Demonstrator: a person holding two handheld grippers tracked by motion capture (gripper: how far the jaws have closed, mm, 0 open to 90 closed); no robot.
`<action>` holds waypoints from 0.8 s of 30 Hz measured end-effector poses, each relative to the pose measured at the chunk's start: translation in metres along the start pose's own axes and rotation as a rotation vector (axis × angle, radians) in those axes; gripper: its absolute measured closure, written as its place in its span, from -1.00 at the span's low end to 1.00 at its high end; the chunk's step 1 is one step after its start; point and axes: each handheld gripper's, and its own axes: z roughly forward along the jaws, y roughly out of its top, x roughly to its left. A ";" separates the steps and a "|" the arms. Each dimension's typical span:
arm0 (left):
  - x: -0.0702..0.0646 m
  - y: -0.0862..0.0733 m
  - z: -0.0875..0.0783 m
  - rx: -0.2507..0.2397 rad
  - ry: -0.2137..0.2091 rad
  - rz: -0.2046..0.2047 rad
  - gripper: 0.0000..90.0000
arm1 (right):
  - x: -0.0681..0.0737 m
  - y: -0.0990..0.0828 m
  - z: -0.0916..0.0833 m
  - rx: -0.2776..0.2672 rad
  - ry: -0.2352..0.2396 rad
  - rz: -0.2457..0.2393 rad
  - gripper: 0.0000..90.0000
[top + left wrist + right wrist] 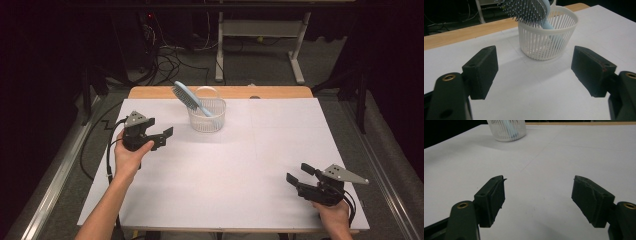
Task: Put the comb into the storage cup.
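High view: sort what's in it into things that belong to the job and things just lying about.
Belongs to the job:
- blue hairbrush, handle down in the basket, bristle head sticking out
- white slatted basket
- left gripper, open, nearest the basket
- right gripper, open

Just lying about:
- cables on the floor
- white table frame behind

Bright overhead light on table [280, 150], dark surroundings, soft blur.
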 end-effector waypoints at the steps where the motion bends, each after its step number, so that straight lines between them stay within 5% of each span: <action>1: 0.000 -0.001 0.000 0.001 0.000 0.000 -0.50 | 0.000 0.000 0.000 -0.001 -0.001 0.000 -0.39; 24: -0.005 -0.008 -0.016 -0.028 0.007 0.017 -0.50 | 0.001 0.000 0.000 -0.006 -0.005 0.000 -0.39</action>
